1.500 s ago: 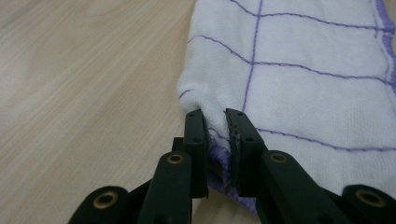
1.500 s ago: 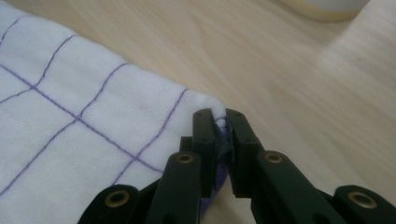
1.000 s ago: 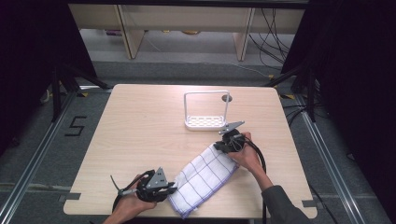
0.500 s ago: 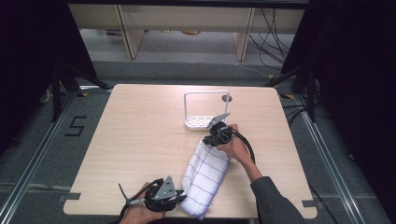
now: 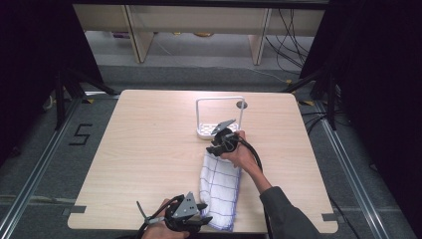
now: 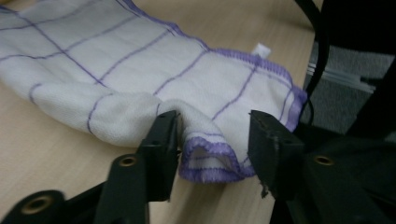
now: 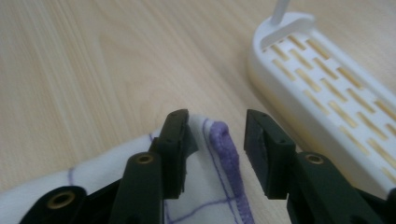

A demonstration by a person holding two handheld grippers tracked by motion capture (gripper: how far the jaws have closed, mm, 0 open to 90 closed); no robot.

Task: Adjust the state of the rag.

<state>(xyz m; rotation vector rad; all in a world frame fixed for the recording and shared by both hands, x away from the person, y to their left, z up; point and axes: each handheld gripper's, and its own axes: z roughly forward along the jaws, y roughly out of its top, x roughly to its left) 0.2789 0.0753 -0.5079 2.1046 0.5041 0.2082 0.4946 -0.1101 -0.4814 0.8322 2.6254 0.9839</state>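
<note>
A white cloth (image 5: 219, 188) with purple checks lies folded in a long strip on the desk (image 5: 149, 149), running from near the front edge toward a white rack (image 5: 219, 117) at the back. The left gripper (image 6: 212, 140) sits at the near end, jaws apart, straddling a puckered purple-hemmed corner. The right gripper (image 7: 215, 140) is at the far end, just beside the rack's slotted base, jaws likewise parted around the hem. Neither one is clamping fabric. Judgement: the step looks like taking hold of, or letting go of, both ends of the cloth; I cannot tell which. A next grasp would need each gripper to close squarely on its corner.
</note>
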